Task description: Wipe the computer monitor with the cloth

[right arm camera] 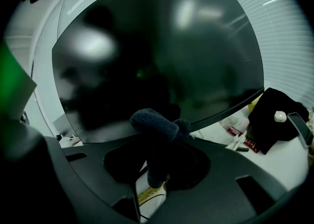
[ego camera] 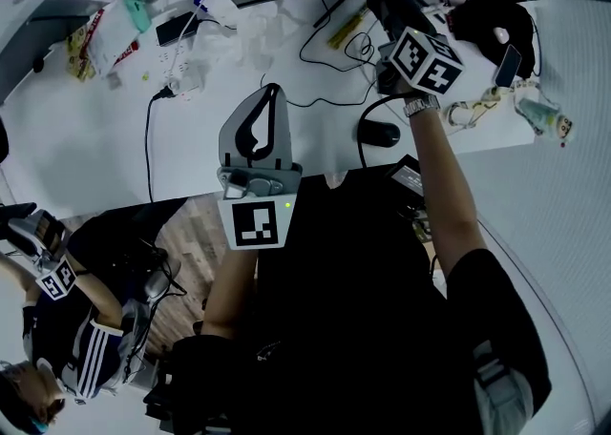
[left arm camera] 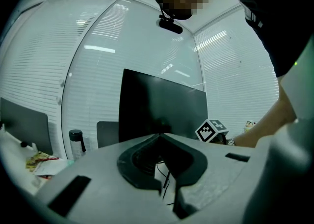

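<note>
– While the right gripper (right arm camera: 164, 142) is up at the monitor (right arm camera: 162, 46), what have its jaws got?
– Dark cloth (right arm camera: 152, 122). Jaws clamped on it. A rolled wad pokes out past the tips, and the rest hangs down between them. The wad sits right in front of the lower middle of the screen. Touching the glass or just off it: can't tell.
– Screen itself?
– Dark, with blurry reflections. It fills most of the right gripper view. It stands at the far side of the white counter (ego camera: 86, 147).
– Left gripper (left arm camera: 159, 135)?
– Jaws closed tip to tip, nothing between them. Held nearer and to the left of the right one, over the counter's near edge. It points at the monitor from well back.
– What shows from there?
– The right gripper's marker cube (left arm camera: 212, 130), low at the screen's right side, with a forearm behind it.
– Counter clutter?
– Black mouse (ego camera: 385, 134) and looping black cables near the middle. Phone (ego camera: 508, 66) at the edge of a black bundle (right arm camera: 272, 115), far right. Wrappers (ego camera: 91, 42) far left. Dark-capped bottle (left arm camera: 76, 142) left of the monitor.
</note>
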Demonstrator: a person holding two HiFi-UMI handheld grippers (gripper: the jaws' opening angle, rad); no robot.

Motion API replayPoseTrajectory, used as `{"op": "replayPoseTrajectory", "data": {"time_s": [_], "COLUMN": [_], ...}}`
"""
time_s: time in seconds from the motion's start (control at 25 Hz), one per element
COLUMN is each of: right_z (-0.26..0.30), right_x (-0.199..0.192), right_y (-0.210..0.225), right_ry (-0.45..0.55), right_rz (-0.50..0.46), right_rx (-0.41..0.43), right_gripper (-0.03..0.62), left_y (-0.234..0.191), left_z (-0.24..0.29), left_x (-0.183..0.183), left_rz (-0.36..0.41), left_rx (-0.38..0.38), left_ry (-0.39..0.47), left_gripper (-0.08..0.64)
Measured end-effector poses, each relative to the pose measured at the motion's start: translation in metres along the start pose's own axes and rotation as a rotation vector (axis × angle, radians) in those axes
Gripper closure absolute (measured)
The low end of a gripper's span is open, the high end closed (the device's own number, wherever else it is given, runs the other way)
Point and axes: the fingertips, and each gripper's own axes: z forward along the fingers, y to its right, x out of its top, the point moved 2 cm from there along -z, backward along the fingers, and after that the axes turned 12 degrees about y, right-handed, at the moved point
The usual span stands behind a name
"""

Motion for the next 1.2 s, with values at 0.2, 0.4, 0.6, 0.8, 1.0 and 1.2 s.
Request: {"op": "replayPoseTrajectory", "data": {"time_s": [0.2, 0.4, 0.6, 0.8, 1.0, 1.2], "right_z": [0.002, 0.000, 0.003, 0.005, 0.007, 0.009], "right_x": [-0.008, -0.012, -0.024, -0.034, -0.039, -0.047], "right_y": [-0.026, -0.052, -0.088, -0.122, -0.146, -0.172], "right_ry": [-0.016, -0.021, -0.042, -0.064, -0.078, -0.093], "right_rz": [0.004, 0.005, -0.034, -0.053, -0.063, -0.076], "right_rx": [0.033, 0.072, 0.147, 0.208, 0.237, 0.279], "right_gripper": [0.483, 0.483, 0.483, 0.483, 0.483, 0.483], "left_y": [-0.010, -0.014, -0.021, -0.027, -0.037, -0.044], "left_z": [-0.006, -0.016, -0.026, -0.038, -0.047, -0.056], "left_x": [0.001, 0.002, 0.001, 0.001, 0.003, 0.003], "left_rz": [-0.004, 0.000, 0.000, 0.002, 0.001, 0.004], "left_rx": [0.021, 0.045, 0.075, 0.106, 0.137, 0.159], "left_ry": [0.009, 0.011, 0.008, 0.008, 0.012, 0.013], "left_gripper": [0.552, 0.552, 0.553, 0.553, 0.553, 0.553]}}
